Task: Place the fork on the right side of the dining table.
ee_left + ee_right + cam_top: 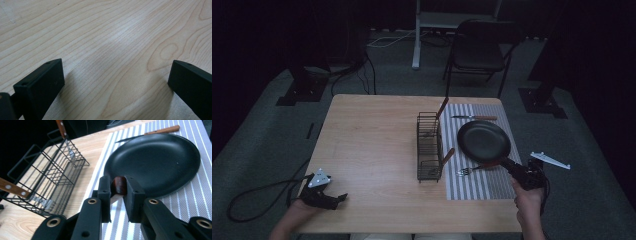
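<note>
The right tongs (119, 195) are clamped on the pan handle (120, 185), the pan (155, 160) lying just beyond on the striped mat (195, 195). The left tongs (116, 82) stand apart over the bare surface (112, 37).

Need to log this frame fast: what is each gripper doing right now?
Left gripper: open, nothing between its jaws, low over the bare table.
Right gripper: shut on the pan handle of the black pan.

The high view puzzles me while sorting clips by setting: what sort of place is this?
Probably a recording studio or lab, not a home kitchen: a lone wooden table on grey carpet, dark surroundings, cables trailing across the floor, and a folding chair behind.
</note>
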`<state>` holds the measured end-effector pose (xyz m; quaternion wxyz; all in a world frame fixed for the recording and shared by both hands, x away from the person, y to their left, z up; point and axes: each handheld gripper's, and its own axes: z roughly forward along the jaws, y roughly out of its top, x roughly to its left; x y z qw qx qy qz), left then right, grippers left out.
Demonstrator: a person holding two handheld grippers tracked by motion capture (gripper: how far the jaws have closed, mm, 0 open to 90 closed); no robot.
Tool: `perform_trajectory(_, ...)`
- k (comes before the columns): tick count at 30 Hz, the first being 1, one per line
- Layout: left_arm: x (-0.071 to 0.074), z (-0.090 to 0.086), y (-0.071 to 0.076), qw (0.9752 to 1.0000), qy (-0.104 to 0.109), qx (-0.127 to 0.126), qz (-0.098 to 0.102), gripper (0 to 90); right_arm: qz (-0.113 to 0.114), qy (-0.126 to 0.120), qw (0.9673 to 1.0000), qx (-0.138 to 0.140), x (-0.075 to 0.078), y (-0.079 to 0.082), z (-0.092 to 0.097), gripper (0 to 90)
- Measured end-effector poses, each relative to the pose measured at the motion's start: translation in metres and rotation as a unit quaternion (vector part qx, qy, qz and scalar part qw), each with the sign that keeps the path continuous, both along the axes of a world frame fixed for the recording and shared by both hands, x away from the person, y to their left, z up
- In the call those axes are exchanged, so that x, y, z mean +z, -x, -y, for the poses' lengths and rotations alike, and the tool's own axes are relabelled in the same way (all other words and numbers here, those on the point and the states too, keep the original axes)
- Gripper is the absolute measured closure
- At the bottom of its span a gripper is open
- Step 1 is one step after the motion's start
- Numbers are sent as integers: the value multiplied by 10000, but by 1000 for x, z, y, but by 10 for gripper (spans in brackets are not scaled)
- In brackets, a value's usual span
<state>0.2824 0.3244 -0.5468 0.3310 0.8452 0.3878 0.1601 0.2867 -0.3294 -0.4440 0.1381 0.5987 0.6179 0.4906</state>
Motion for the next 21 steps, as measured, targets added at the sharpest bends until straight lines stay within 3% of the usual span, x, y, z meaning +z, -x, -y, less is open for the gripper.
perform_trajectory(12, 0, 0, 0, 10000, -5, 10, 4, 6, -292, -67, 9995, -136, -14, 0, 18, 725)
perform_trajectory(21, 0, 0, 0, 10000, 1, 14, 0, 6, -714, -106, 9968, -330, -39, -9, 38, 661)
